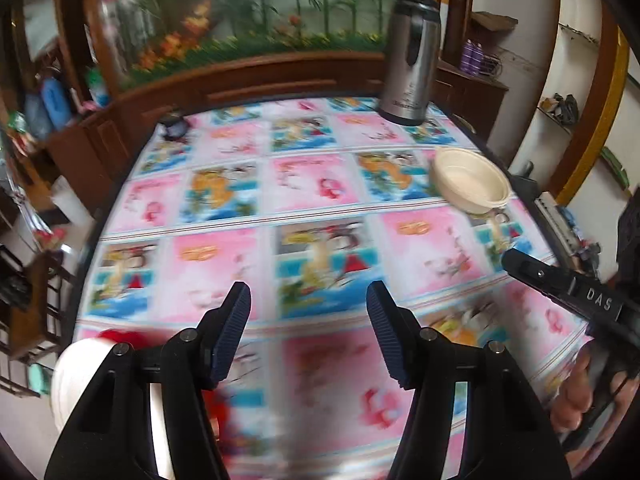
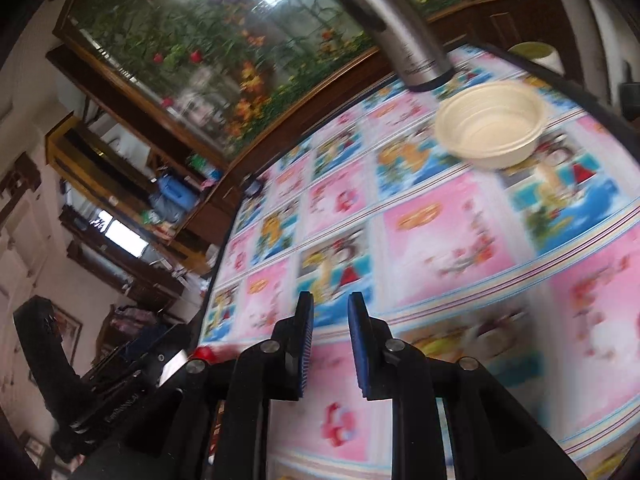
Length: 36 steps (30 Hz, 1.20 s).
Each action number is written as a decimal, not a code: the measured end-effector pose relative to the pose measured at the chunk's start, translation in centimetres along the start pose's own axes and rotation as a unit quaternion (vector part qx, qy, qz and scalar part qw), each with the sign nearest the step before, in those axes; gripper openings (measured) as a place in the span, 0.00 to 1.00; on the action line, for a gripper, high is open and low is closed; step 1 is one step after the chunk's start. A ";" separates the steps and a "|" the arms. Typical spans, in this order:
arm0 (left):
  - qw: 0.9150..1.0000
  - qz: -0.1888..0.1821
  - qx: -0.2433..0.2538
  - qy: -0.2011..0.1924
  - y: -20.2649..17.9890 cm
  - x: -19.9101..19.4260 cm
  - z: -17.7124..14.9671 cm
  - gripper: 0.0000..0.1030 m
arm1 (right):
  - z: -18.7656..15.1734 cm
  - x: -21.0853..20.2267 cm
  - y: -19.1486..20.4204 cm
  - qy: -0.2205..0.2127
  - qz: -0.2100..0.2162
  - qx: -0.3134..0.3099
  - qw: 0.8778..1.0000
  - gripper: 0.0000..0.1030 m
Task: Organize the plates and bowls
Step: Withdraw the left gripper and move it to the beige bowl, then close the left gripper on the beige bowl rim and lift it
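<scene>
A cream bowl [image 1: 470,184] stands upright on the patterned tablecloth at the table's far right; it also shows in the right wrist view [image 2: 490,124], ahead and to the right. My left gripper [image 1: 308,308] is open and empty above the near middle of the table. A white plate or bowl with red marks [image 1: 76,380] lies under its left finger, mostly hidden. My right gripper [image 2: 330,312] is empty, its fingers a narrow gap apart, tilted over the table's near left part. Its finger [image 1: 560,280] enters the left wrist view from the right.
A steel thermos jug [image 1: 410,60] stands at the table's far right, just behind the bowl; it also shows in the right wrist view [image 2: 396,24]. A small dark object [image 1: 174,128] lies at the far left corner. A wooden cabinet with a flower painting [image 1: 240,20] backs the table.
</scene>
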<state>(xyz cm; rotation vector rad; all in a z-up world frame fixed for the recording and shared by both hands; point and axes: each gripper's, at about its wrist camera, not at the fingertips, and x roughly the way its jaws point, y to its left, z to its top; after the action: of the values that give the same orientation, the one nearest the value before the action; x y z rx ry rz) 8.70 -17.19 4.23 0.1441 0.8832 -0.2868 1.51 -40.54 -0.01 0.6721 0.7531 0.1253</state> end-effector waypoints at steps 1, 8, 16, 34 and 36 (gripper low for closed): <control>1.000 -0.002 0.006 0.001 -0.9 0.4 0.6 0.57 | 0.8 -0.4 -1.1 -0.006 -0.011 0.003 1.000 0.27; 0.999 -0.005 0.019 0.031 -5.6 4.6 5.9 0.57 | 7.1 -1.5 -8.8 -0.042 -0.080 0.047 0.995 0.31; 0.997 -0.007 0.014 0.073 -9.6 9.8 11.5 0.57 | 12.8 1.8 -14.3 -0.058 -0.045 0.140 0.987 0.40; 0.991 -0.029 -0.047 0.121 -14.1 20.1 13.9 0.57 | 12.6 4.3 -19.2 -0.068 -0.021 0.211 0.975 0.44; 0.991 -0.038 -0.052 0.121 -14.3 20.3 13.8 0.57 | 12.4 4.4 -19.2 -0.071 -0.018 0.215 0.974 0.44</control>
<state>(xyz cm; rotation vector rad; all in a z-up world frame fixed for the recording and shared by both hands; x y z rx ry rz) 26.75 -37.94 -3.00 0.0492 1.1434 -0.2983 10.62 -60.61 -7.62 1.0660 0.6582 -0.1232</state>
